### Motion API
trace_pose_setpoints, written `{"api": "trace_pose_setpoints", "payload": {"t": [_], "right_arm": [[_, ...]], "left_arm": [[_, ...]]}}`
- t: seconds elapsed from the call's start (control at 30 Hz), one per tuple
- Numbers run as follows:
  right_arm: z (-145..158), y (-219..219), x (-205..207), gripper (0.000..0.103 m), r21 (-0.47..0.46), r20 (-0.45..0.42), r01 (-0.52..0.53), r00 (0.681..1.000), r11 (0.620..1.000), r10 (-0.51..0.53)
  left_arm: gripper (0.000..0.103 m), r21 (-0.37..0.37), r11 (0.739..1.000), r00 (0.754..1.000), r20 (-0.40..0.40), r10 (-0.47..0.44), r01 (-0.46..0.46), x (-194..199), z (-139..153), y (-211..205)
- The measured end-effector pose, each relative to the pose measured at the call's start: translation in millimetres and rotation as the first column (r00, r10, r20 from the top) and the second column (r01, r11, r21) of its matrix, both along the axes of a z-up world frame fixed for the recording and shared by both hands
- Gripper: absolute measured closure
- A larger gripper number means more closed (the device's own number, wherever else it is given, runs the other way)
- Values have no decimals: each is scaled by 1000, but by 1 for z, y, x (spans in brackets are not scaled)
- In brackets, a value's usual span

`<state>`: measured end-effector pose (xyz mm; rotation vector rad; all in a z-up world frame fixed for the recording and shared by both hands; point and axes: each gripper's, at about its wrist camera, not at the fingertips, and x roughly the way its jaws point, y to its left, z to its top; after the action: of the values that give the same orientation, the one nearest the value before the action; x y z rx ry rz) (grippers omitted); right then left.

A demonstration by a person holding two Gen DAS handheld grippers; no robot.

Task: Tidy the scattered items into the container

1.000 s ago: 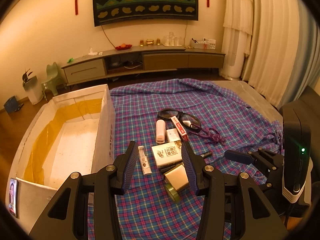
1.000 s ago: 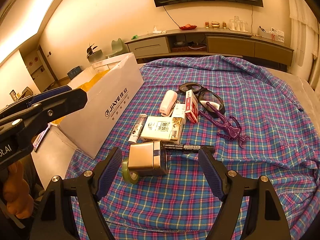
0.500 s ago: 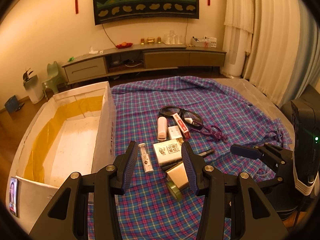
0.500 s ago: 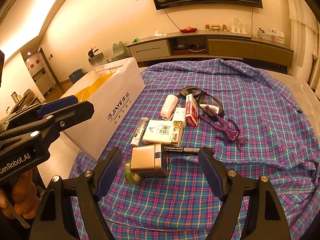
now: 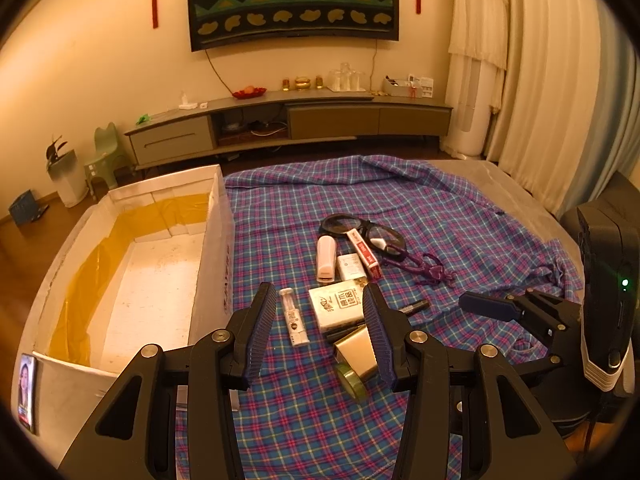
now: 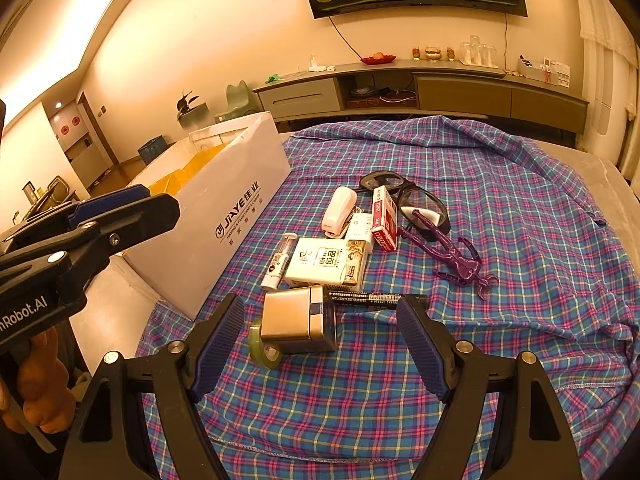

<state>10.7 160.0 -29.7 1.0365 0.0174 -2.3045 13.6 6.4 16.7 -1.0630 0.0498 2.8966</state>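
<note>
On the plaid cloth beside the box, the scattered items sit in one tight cluster, and nothing is inside the box yet. Your right gripper hangs over the near end of that cluster with its fingers spread wide and empty, framing the metal case and the tape roll leaning against it. Your left gripper is also spread and holding nothing, lined up over the small tube and the white packet.

Take the case first, I would say: come down with one finger on each long side, and keep clear of the tape roll and the marker touching its far edge (either could drag along). Close firmly; the smooth metal may slip.

The left view looks down into the box and shows its floor bare and its yellow lining, so you can drop anywhere. The right view shows only the box's outer wall, but gives the case and tape roll unblocked, where the left finger hides part of them.
</note>
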Motion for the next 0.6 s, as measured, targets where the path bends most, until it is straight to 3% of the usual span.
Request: {"api": "trace_pose_setpoints", "payload": {"t": [0.6], "right_arm": [[-2, 0, -1, 24, 4, 6, -11, 1000, 1000, 11]], "left_arm": [[55, -3, 1000, 1000, 5, 0, 0, 0, -1, 0]]}}
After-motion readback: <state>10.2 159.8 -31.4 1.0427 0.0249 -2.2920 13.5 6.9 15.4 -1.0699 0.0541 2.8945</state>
